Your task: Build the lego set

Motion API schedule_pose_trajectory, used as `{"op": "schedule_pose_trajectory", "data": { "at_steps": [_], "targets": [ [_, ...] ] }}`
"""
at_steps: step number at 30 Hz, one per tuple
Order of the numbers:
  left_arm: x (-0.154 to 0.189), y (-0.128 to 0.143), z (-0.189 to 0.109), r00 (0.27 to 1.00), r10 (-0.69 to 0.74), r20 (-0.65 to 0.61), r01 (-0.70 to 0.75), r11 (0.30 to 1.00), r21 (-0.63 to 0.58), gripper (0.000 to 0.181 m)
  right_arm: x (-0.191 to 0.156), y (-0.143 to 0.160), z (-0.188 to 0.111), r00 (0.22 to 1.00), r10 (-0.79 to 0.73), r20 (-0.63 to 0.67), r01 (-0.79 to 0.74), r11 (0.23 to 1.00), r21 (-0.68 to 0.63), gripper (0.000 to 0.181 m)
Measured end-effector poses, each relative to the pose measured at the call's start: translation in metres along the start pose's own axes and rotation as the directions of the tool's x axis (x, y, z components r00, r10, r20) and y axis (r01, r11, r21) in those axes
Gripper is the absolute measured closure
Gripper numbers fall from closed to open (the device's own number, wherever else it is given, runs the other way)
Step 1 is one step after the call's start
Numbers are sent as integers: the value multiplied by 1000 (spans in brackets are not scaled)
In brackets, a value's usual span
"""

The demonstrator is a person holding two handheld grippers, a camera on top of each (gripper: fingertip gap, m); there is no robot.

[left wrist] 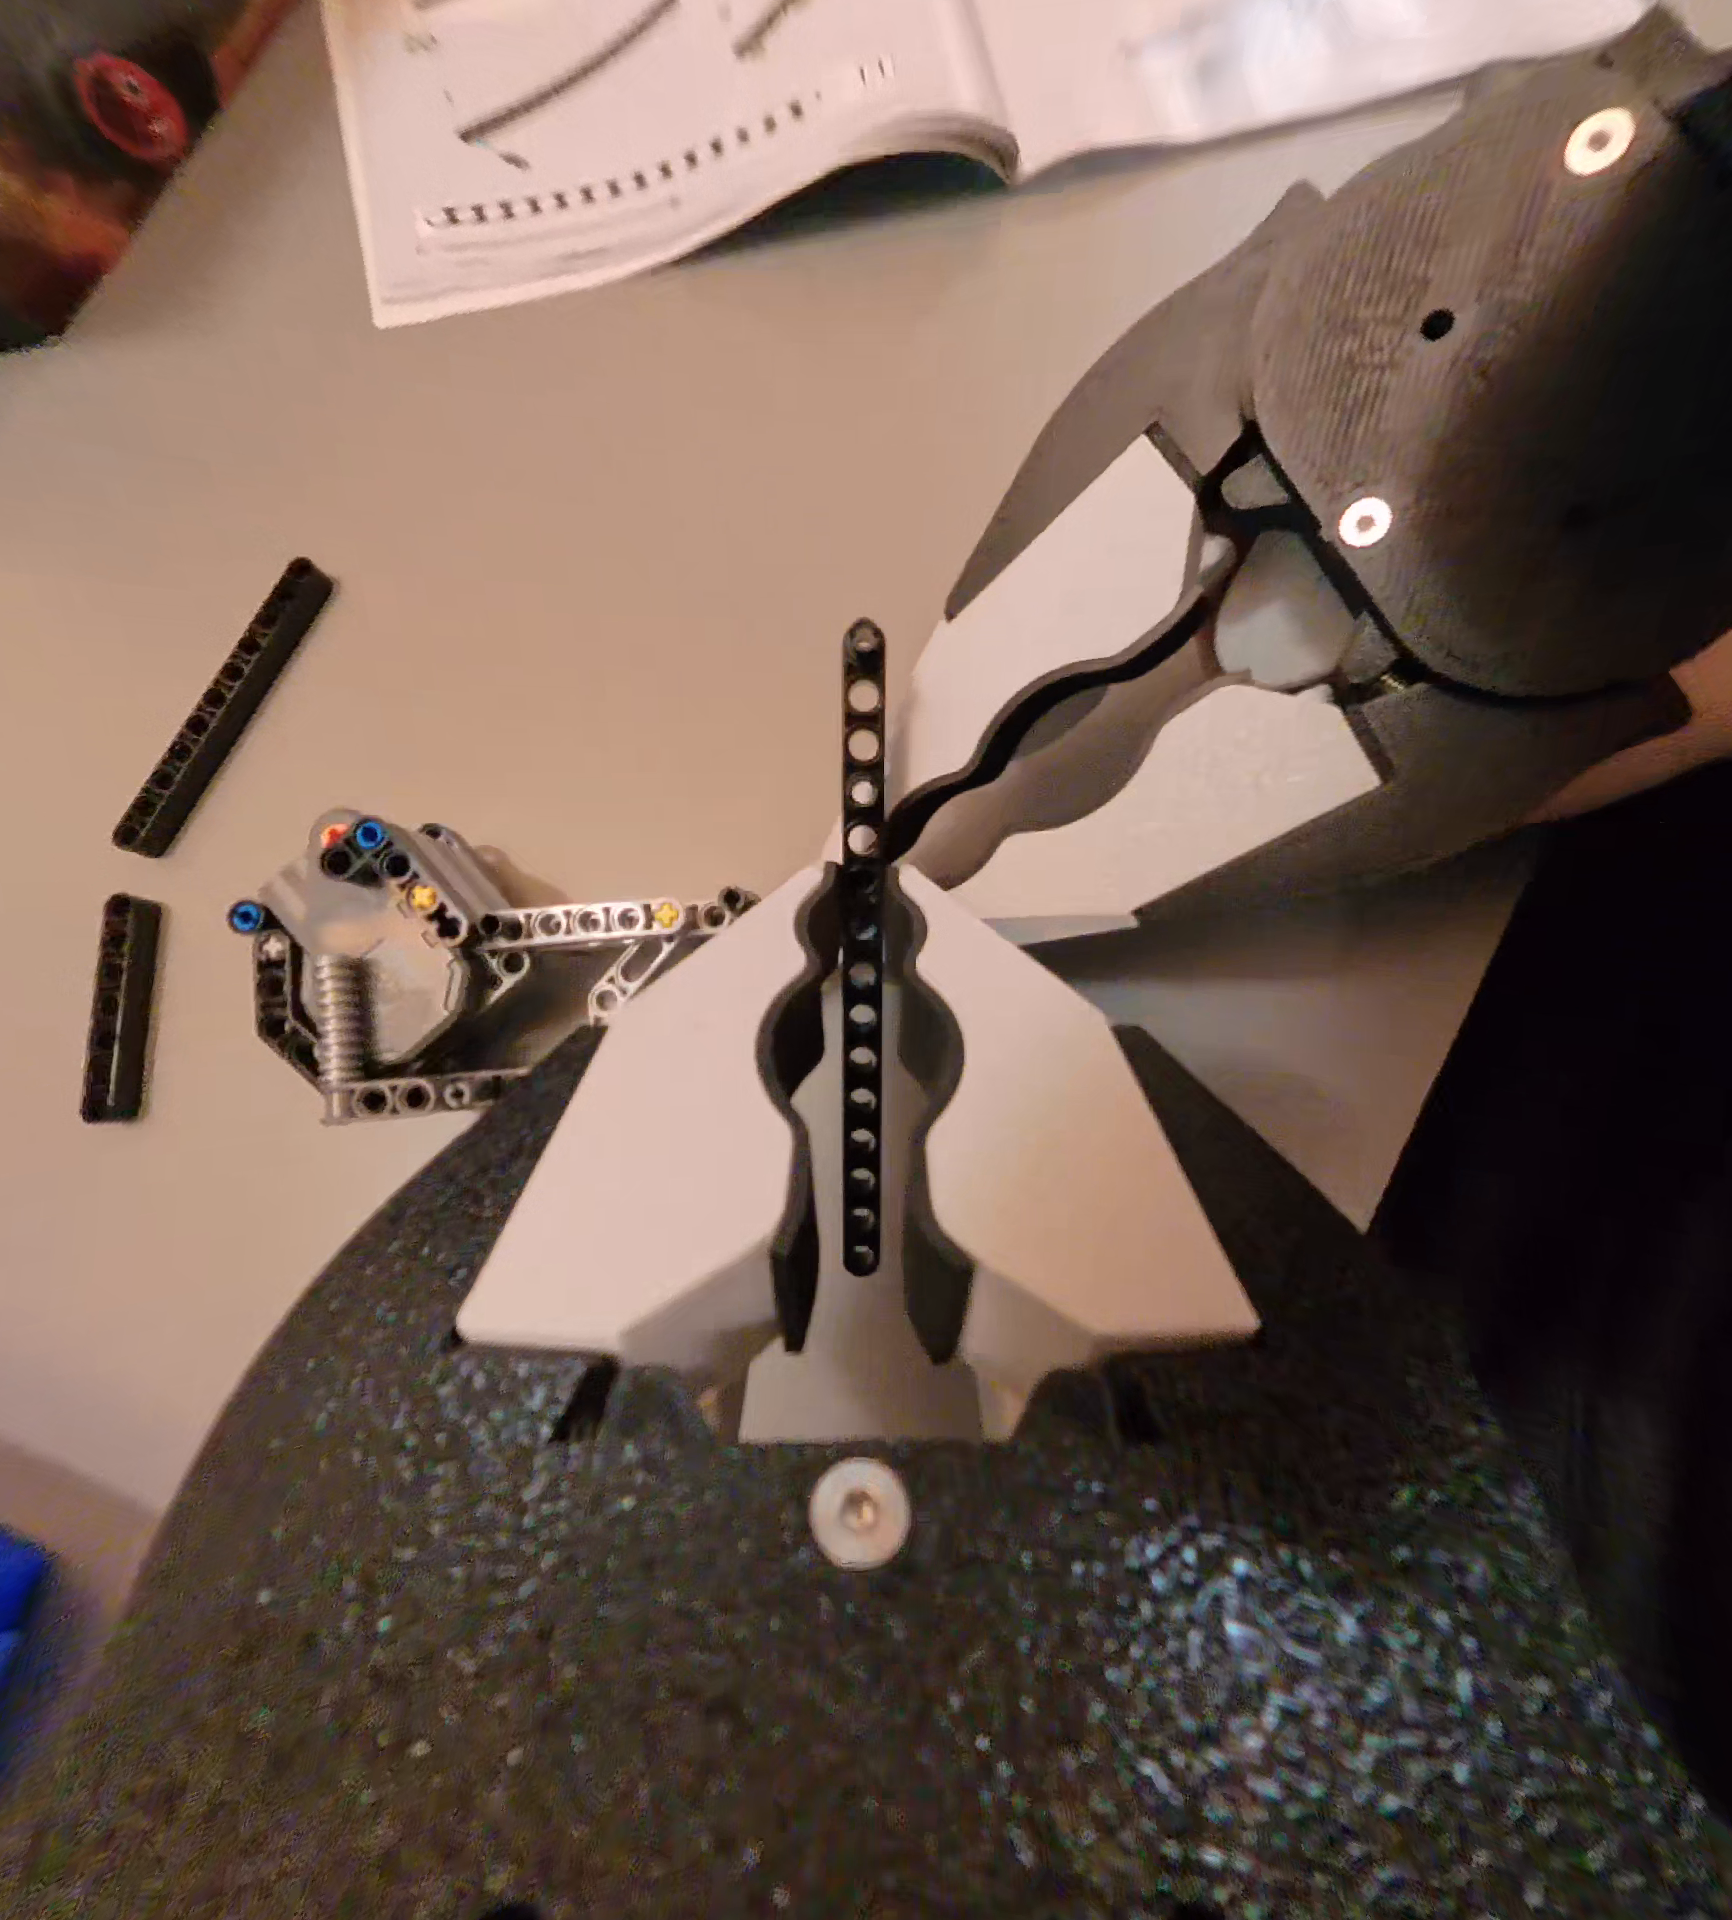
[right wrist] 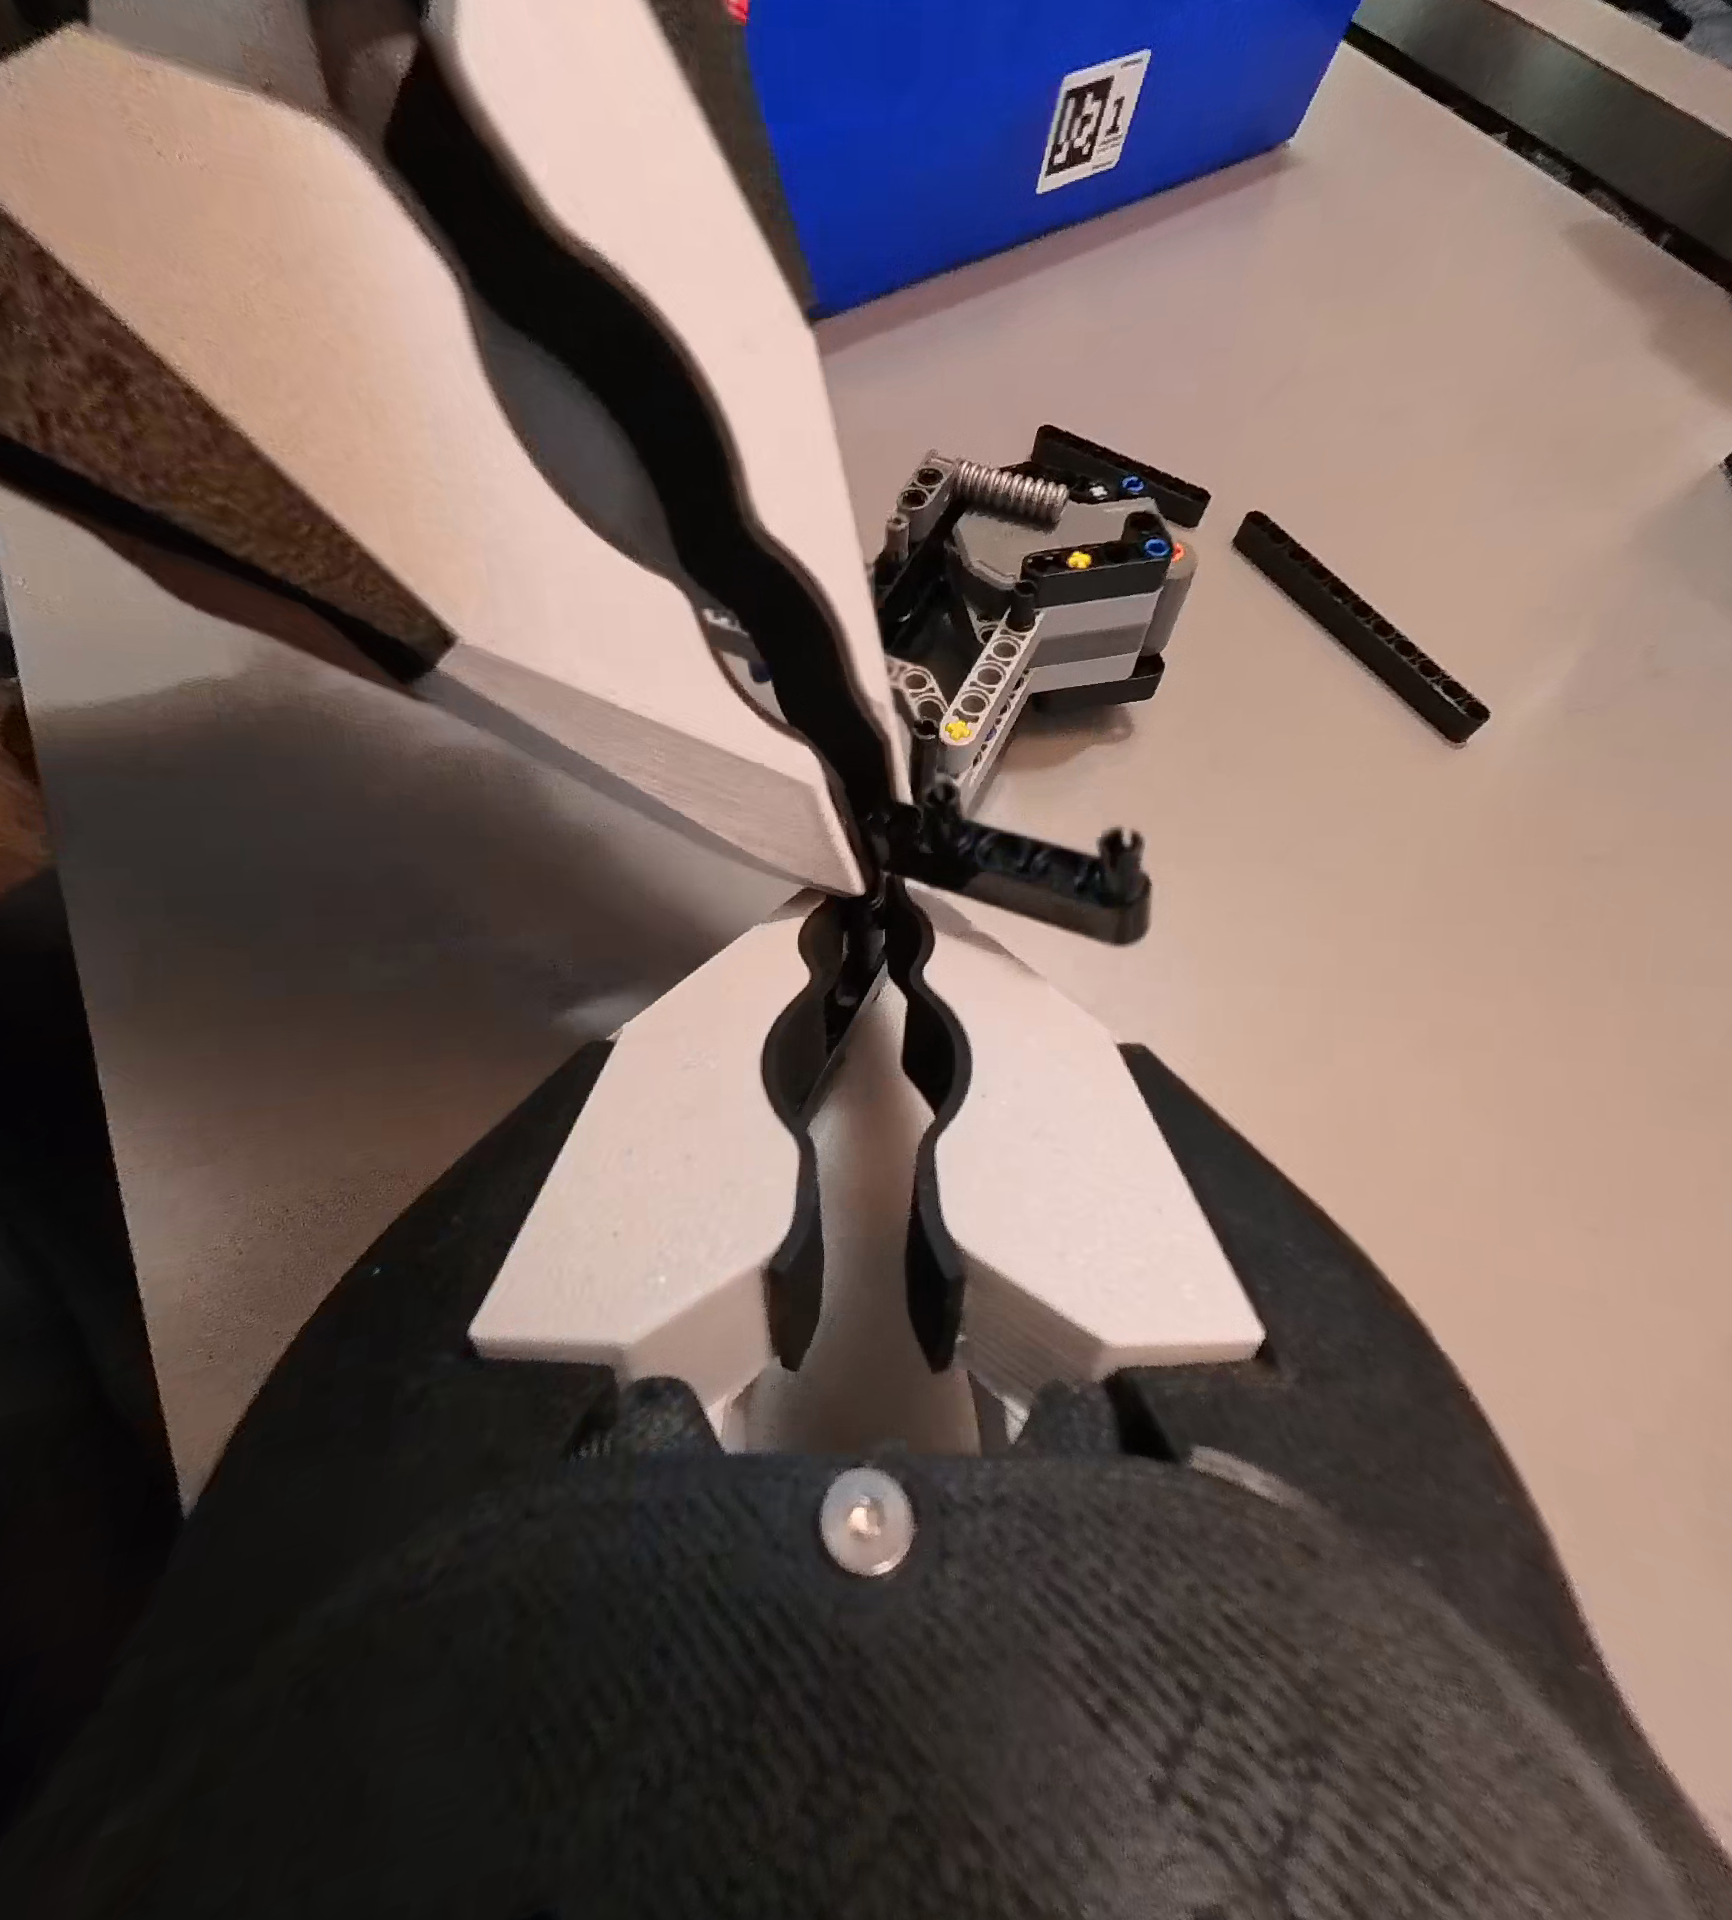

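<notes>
Left gripper (left wrist: pixel 860 899): our jaws are clenched on a long black perforated beam (left wrist: pixel 863 727), which runs lengthwise between the pads and juts out past the tips toward 12 o'clock.

Right gripper (right wrist: pixel 872 914): our jaws are nearly closed, pinching the same black beam (right wrist: pixel 1038 868) at its near end. In the right wrist view the beam runs out toward 3 o'clock and carries short black pins (right wrist: pixel 1120 847) standing up from it. In the left wrist view, the right gripper comes in from 2 o'clock and its tips meet the beam just beyond ours.

Partial assembly (left wrist: pixel 394 966): it lies on the table at 9 o'clock from the left jaws. It has a grey housing, a ribbed grey worm gear (left wrist: pixel 348 1013), light grey and black beams, and blue and yellow pins.

Loose parts: one long black beam (left wrist: pixel 223 707) and one short black beam (left wrist: pixel 121 1006) lie at 9 to 10 o'clock, apart from the assembly.

Surroundings: a grey table (left wrist: pixel 581 499); an open instruction booklet (left wrist: pixel 654 135) at 12 o'clock; a dark product box (left wrist: pixel 20 156) at 11 o'clock; and a blue bin (right wrist: pixel 997 135) bearing a white tag, at 12 o'clock in the right wrist view.
</notes>
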State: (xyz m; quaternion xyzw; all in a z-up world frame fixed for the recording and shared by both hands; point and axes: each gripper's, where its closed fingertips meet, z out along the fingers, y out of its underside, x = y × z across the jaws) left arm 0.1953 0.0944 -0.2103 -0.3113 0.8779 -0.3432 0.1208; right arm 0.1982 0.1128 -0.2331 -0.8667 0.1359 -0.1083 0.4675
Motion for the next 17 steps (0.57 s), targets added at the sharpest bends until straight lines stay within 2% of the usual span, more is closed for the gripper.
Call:
{"op": "schedule_pose_trajectory", "data": {
  "at_steps": [7, 12, 17],
  "targets": [
    [0, 7, -4, 992, 97, -86, -117, 953, -281, 176, -2, -1, 1, 997, -61, -38, 61, 998, -3, 176],
    [-1, 8, -2, 986, 109, -124, -151, 906, -396, 176, 0, -1, 2, 1000, -8, -8, 8, 1000, -3, 176],
    [-3, 6, 1, 984, 90, -151, -151, 874, -461, 176, 2, -1, 1, 998, 58, 32, -58, 998, -4, 176]
  ]
}}
